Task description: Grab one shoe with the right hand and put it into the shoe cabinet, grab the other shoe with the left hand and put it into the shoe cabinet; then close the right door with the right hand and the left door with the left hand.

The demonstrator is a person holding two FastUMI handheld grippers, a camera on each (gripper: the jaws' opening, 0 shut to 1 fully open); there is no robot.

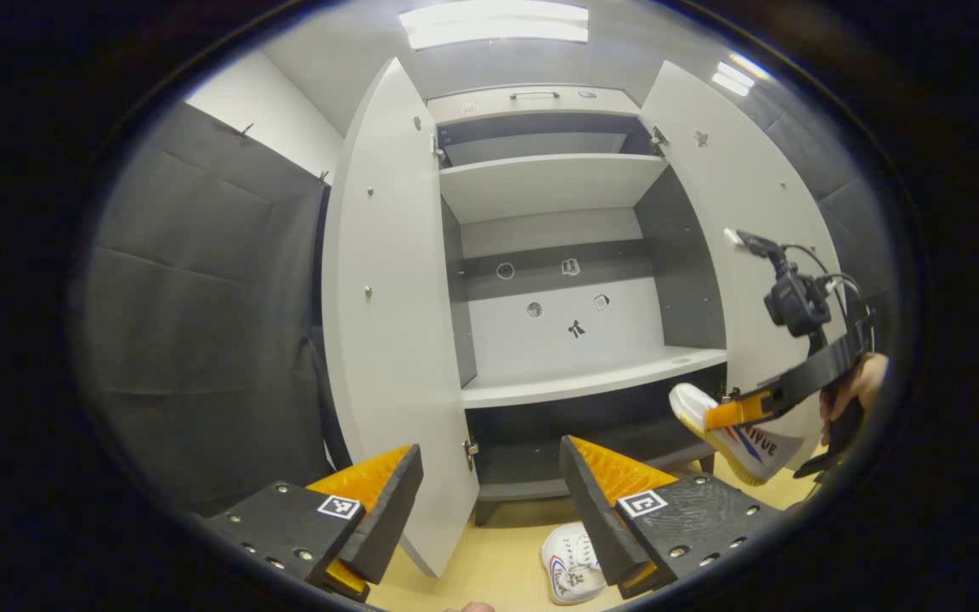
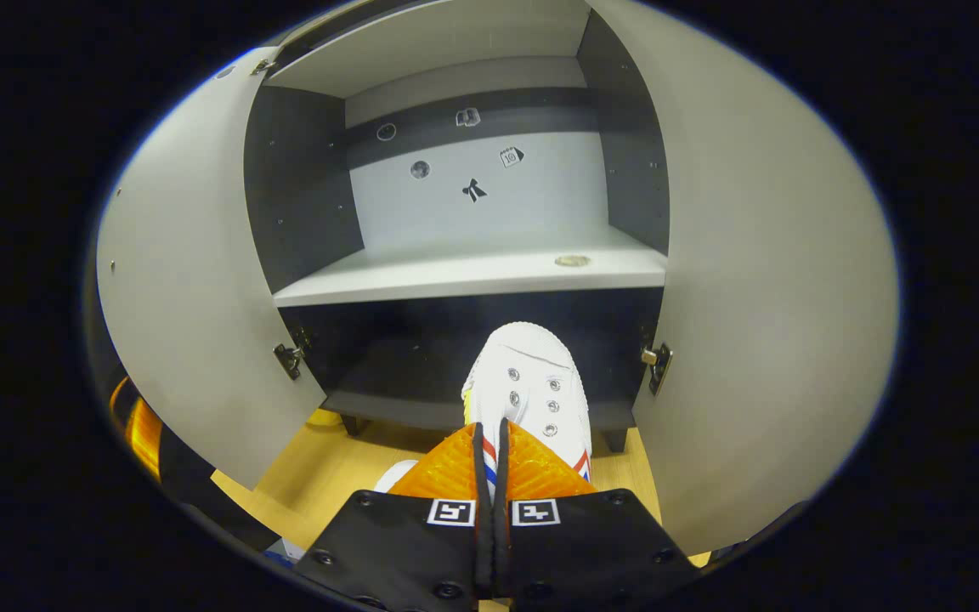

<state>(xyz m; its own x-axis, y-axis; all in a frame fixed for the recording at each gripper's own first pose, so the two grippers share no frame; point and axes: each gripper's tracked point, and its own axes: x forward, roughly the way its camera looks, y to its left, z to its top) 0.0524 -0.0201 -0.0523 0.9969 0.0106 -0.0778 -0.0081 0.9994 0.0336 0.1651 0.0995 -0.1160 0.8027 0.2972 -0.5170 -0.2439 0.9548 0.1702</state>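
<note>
Your right gripper [image 2: 490, 476] pinches the white canvas shoe with red-blue stripes [image 2: 530, 387] by its collar, toe aimed at the grey two-door shoe cabinet [image 2: 472, 272], doors swung wide. Your left gripper [image 1: 489, 501] hangs spread, nothing held; the other white lace-up shoe [image 1: 570, 574] lies on the pale wooden floor [image 1: 489, 561] below it

Matt boards, canvas shoe, pale wood floor

My white canvas shoe [image 2: 532, 382] looks soft-woven with metal eyelets; the grey-and-white shoe cabinet [image 1: 574, 374] is smooth matt laminate on a light wood-grain floor [image 1: 489, 561].

Open cabinet [image 2: 472, 340] between flanking doors [image 2: 192, 280]
</note>
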